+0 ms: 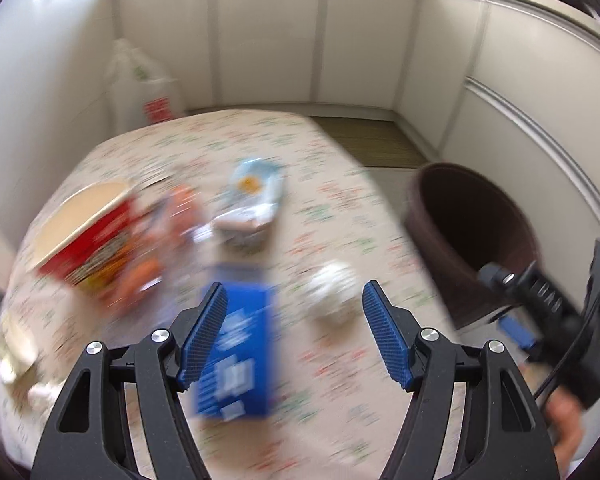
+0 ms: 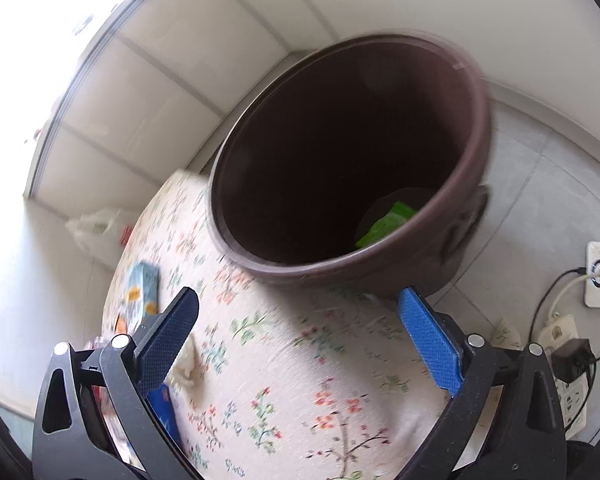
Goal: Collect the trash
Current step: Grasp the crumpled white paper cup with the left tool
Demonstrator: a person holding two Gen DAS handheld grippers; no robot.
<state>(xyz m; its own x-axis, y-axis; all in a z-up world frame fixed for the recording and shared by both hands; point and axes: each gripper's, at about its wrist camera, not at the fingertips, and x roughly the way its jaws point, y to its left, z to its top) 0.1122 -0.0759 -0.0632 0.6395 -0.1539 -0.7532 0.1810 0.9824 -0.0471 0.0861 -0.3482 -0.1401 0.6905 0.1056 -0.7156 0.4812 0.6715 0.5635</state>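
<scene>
Under my left gripper (image 1: 292, 300): jaws apart, empty; floral tablecloth (image 1: 320, 152), blue box (image 1: 240, 344) below.
Right gripper (image 2: 300, 312): I see jaws apart, empty.
Ahead of it: brown bin (image 2: 380, 272), green wrapper (image 2: 388, 222) inside.
Room: white panelled walls (image 1: 268, 36).

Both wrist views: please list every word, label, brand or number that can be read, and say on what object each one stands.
No text can be read in either view.
Blue box: white print, blurred.
Red paper cup: coloured print, blurred.
Light blue packet: design blurred.
White plastic bag: red and green marks, too blurred.
Green wrapper inside the brown bin: no letters visible.
</scene>
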